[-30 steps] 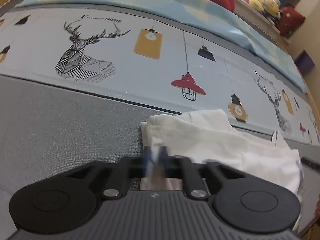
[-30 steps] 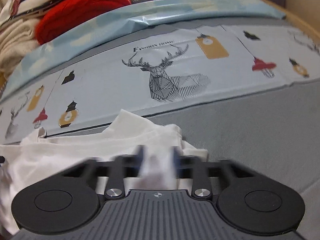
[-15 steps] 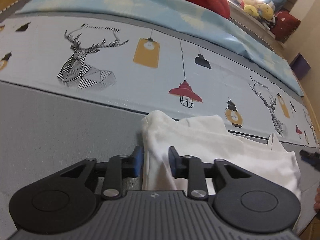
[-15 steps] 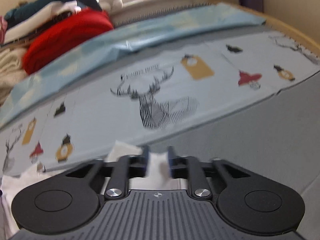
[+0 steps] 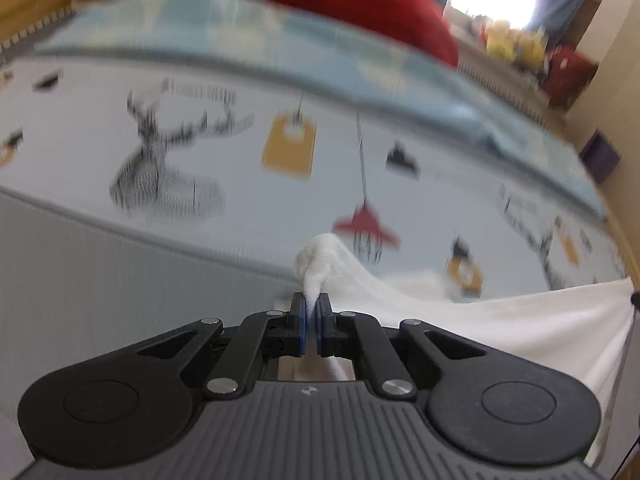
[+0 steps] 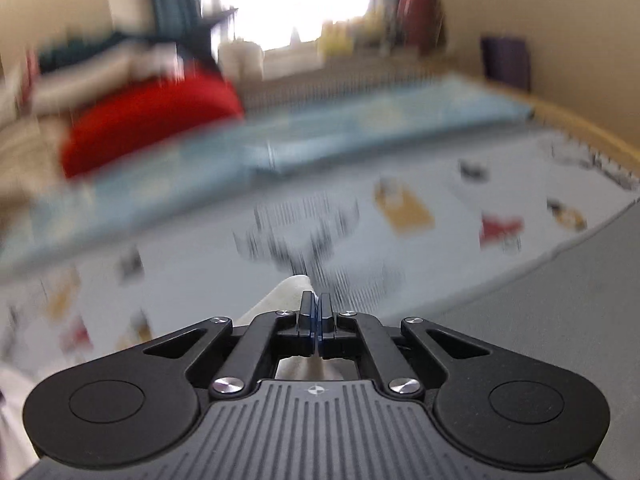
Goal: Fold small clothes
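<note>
Both tools have just closed: the left tool (image 5: 311, 312) and right tool (image 6: 316, 312) each pinch a corner of the white garment (image 5: 500, 320) above the bed (image 5: 100, 280). Lift evenly, keeping the held edge taut, so the fold lands straight.

Deer-print sheet (image 5: 224, 152), red cushion (image 6: 152, 120)

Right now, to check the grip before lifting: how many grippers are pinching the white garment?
2. The left gripper is shut on one bunched corner of the white garment; the right gripper is shut on another corner.
</note>
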Motion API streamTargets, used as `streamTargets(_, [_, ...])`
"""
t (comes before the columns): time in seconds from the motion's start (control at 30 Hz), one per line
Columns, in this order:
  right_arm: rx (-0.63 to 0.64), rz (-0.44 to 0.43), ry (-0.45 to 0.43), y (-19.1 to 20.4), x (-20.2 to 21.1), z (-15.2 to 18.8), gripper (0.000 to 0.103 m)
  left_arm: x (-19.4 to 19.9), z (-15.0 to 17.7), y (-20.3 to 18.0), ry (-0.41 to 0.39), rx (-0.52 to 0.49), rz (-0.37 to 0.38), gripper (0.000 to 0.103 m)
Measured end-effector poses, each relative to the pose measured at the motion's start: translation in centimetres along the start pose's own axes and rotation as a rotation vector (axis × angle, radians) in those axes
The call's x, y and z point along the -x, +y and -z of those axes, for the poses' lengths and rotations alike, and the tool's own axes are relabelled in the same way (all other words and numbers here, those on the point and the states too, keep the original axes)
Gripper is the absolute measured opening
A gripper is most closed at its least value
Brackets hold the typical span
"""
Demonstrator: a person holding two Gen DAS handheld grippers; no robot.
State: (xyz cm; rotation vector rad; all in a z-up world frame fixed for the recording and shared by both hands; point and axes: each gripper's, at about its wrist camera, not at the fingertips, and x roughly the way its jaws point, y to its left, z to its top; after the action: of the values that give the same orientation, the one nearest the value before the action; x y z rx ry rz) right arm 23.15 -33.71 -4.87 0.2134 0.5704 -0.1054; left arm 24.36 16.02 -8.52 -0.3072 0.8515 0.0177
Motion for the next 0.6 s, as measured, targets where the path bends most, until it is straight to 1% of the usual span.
streamTargets(0.03, [0.005, 0.027, -0.033, 0.2, 0.2, -0.2, 0.0, 0.2, -0.2, -0.1, -0.022, 0.0, -0.014, 0.005])
streamTargets(0.07, [0.013, 0.07, -0.04, 0.3, 0.0, -0.3, 0.001, 0.2, -0.3, -0.1, -0.026, 0.001, -0.036, 0.007])
streamTargets(0.1, [0.013, 0.115, -0.031, 0.3, -0.4, -0.3, 0.002, 0.1, -0.5, -0.1, -0.016, 0.008, -0.052, 0.007])
streamTargets(0.13, [-0.005, 0.147, -0.001, 0.1, -1.1, -0.3, 0.003, -0.1, -0.6, 0.2, 0.012, 0.026, -0.056, 0.01])
streamTargets(0.17, [-0.029, 0.167, 0.033, -0.3, -1.6, -0.2, 0.005, -0.4, -0.6, 0.5, 0.059, 0.045, -0.035, 0.021])
streamTargets(0.2, [-0.05, 0.171, 0.066, -0.5, -2.0, -0.2, 0.007, -0.5, -0.5, 0.7, 0.101, 0.06, -0.011, 0.028])
streamTargets(0.23, [-0.065, 0.167, 0.104, -0.9, -2.2, -0.2, 0.015, -0.6, -0.3, 0.8, 0.145, 0.062, 0.009, 0.037])
streamTargets(0.27, [-0.069, 0.157, 0.132, -1.0, -2.2, -0.1, 0.022, -0.6, 0.0, 0.7, 0.18, 0.036, 0.007, 0.038])
streamTargets(0.3, [-0.065, 0.141, 0.15, -1.0, -2.0, 0.0, 0.024, -0.4, 0.2, 0.4, 0.197, -0.003, -0.004, 0.038])
streamTargets(0.37, [-0.014, 0.088, 0.196, -0.5, -1.4, 0.2, 0.026, 0.4, 0.8, 0.1, 0.224, -0.077, -0.005, 0.038])
streamTargets(0.47, [0.09, -0.005, 0.302, 0.4, -0.3, 1.2, 0.027, 1.4, 2.2, 0.0, 0.277, -0.147, 0.023, 0.038])
streamTargets(0.5, [0.121, -0.024, 0.336, 0.6, 0.1, 1.8, 0.027, 1.6, 2.8, 0.0, 0.299, -0.168, 0.029, 0.038])
streamTargets(0.53, [0.165, -0.035, 0.377, 0.9, 0.8, 2.8, 0.027, 1.7, 3.4, 0.1, 0.324, -0.19, 0.033, 0.038])
streamTargets(0.6, [0.247, -0.028, 0.465, 1.2, 1.5, 4.6, 0.028, 1.6, 5.1, 0.3, 0.395, -0.227, 0.04, 0.04])
